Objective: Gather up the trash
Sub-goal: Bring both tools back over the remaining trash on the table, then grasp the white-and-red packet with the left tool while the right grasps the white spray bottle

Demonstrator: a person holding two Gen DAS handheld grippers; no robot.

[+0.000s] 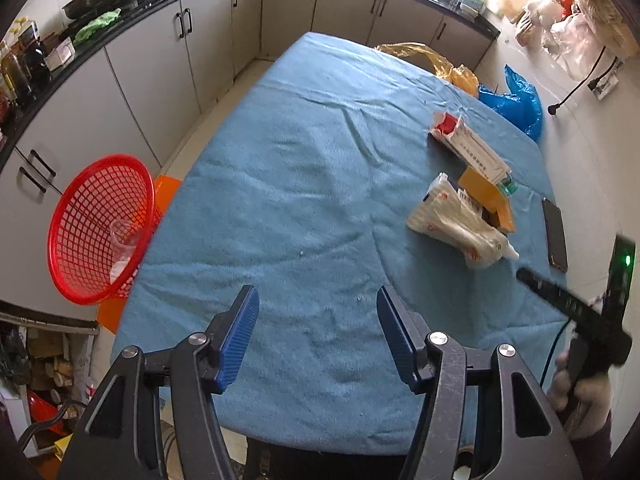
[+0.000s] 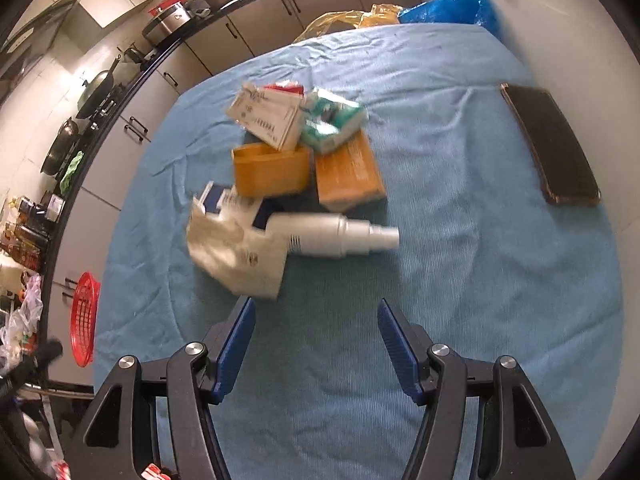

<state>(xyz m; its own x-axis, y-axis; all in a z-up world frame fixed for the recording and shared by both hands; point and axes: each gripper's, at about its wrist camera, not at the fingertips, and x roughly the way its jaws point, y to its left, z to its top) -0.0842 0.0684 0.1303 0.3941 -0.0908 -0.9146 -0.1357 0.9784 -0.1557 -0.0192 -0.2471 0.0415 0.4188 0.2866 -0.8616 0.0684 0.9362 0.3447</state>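
Observation:
A pile of trash lies on the blue-covered table (image 1: pixel 280 168): a white spray bottle (image 2: pixel 340 236), a crumpled white wrapper (image 2: pixel 236 256), orange boxes (image 2: pixel 348 172), a white carton (image 2: pixel 268 116) and a green-white packet (image 2: pixel 332 120). The pile also shows in the left wrist view (image 1: pixel 464 200) at the right. A red mesh basket (image 1: pixel 100 228) holding a clear plastic cup (image 1: pixel 122 240) stands off the table's left edge. My left gripper (image 1: pixel 318 320) is open and empty over the near cloth. My right gripper (image 2: pixel 316 332) is open and empty just short of the wrapper.
A black phone (image 2: pixel 552 144) lies at the table's right edge. Yellow (image 1: pixel 432 60) and blue plastic bags (image 1: pixel 516 100) sit past the far edge. Kitchen cabinets (image 1: pixel 160 52) and a counter with pans run along the left and back.

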